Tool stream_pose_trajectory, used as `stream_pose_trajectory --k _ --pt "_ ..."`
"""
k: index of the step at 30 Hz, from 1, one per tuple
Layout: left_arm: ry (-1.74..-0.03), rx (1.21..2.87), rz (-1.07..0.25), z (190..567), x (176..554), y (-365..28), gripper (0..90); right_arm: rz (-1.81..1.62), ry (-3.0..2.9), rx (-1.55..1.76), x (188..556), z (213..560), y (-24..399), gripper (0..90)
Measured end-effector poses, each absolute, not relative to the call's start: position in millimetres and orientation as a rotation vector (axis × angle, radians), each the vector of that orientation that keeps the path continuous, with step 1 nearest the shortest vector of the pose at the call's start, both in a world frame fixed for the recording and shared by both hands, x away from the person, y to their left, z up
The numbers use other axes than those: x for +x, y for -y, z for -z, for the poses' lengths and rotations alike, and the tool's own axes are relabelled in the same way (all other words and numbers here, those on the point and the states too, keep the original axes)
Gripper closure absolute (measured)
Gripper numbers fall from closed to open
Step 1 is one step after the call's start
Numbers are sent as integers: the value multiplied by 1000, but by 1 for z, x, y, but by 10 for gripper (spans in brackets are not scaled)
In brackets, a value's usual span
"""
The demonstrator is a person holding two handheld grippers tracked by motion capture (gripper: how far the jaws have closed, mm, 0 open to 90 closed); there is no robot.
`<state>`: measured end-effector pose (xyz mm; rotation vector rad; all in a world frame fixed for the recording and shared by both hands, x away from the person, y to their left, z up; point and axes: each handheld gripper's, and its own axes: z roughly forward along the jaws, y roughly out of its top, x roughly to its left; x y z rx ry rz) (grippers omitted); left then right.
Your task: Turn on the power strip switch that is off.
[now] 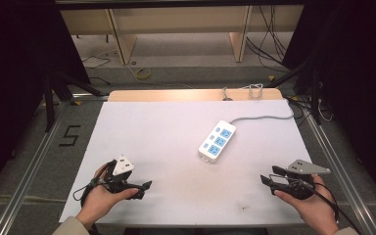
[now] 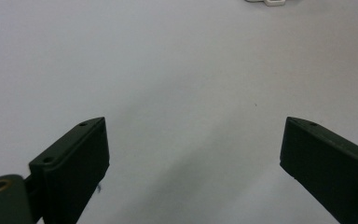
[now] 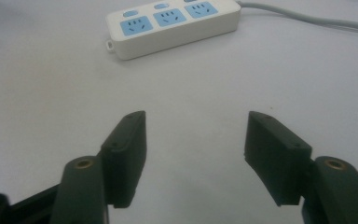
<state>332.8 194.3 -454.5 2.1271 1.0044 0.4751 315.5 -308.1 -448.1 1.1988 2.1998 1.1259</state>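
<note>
Reaching for the power strip (image 1: 216, 141) looks like the likely step: it lies ahead of the right gripper (image 1: 267, 182) and further from the left gripper (image 1: 147, 186), touching neither. Both are spread wide and empty. Approach it squarely, straddling the narrow body, clear of the cord (image 1: 264, 118).

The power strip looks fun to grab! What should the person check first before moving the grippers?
1. Left gripper open with nothing between its jaws: ok.
2. Right gripper open with nothing between its jaws: ok.
3. Power strip lying flat on the white table cover, sockets up: ok.
4. Bare cover between both grippers and the strip: ok.
5. Grey cord trails away from the strip's far end, off the near side: ok.
6. Cord plugged in somewhere: cannot tell.
</note>
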Motion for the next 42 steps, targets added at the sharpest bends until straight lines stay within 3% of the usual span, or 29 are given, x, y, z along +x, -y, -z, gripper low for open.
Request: stream_pose_trajectory --k 3,10,19,25,42 --pt "-1003 2131 -475 455 333 -194 78 -1113 -2220 1198 316 449 307 477" --pt "-1012 2134 -477 455 333 -195 87 -1065 -2243 1154 317 446 303 672" --pt "-1008 2138 -480 455 334 -194 94 -1004 -2245 1129 318 444 303 858" --pt "-1016 2138 -478 455 334 -194 101 -1018 -2235 1155 319 443 302 900" --pt "-1022 2133 -478 455 334 -193 110 -1002 -2229 1152 326 438 301 900"
